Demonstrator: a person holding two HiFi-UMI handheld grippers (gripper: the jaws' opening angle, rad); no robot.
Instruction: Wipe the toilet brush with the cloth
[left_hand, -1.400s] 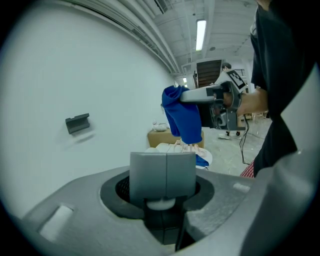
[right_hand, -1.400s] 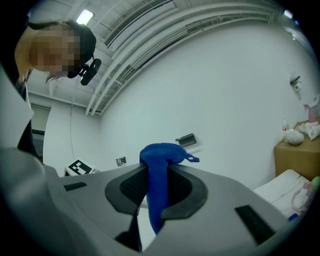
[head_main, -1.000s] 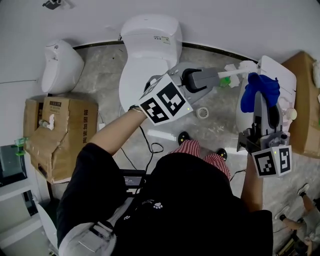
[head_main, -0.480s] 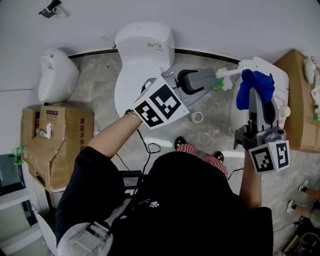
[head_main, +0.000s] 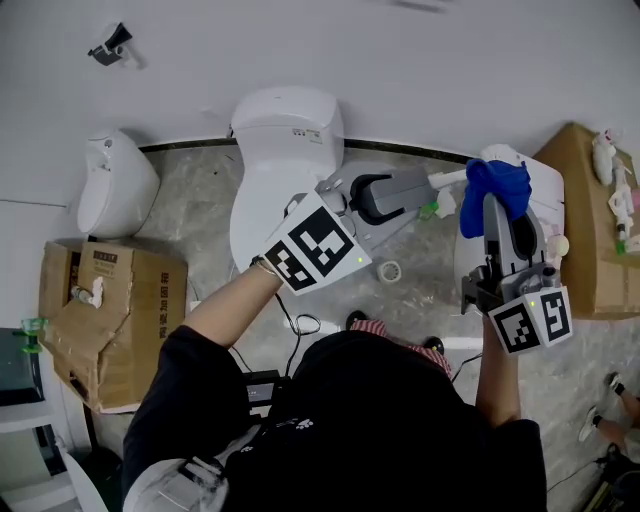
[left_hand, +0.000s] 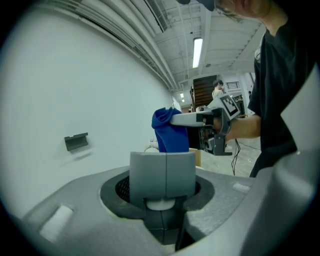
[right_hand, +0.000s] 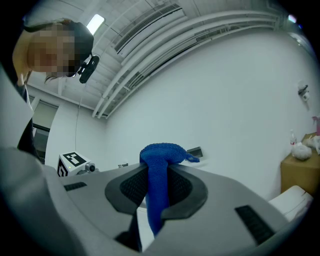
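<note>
Left claw: closed on the white handle of the toilet brush. In the left gripper view the claw has its two grey pads drawn together, with a bit of the white handle showing just beneath them.
Right claw: clamped on the blue cloth. In the right gripper view the claw pinches the cloth, which bunches above the tips and hangs down between them.
Toilet brush: held up off the floor, sticking out of the left claw toward the right one. The far end of its handle runs up to the cloth, and a small green part sits beside the handle near the left claw. The brush head cannot be made out.
Cloth: at the far end of the brush handle, in front of a white fixture.
Toilet: white, lid down, against the wall and behind the left claw.
Floor: grey stone pattern, with a tape roll lying on it below the claws.
Sides: a white urinal-like fixture and a cardboard box at the left, another cardboard box at the right.
</note>
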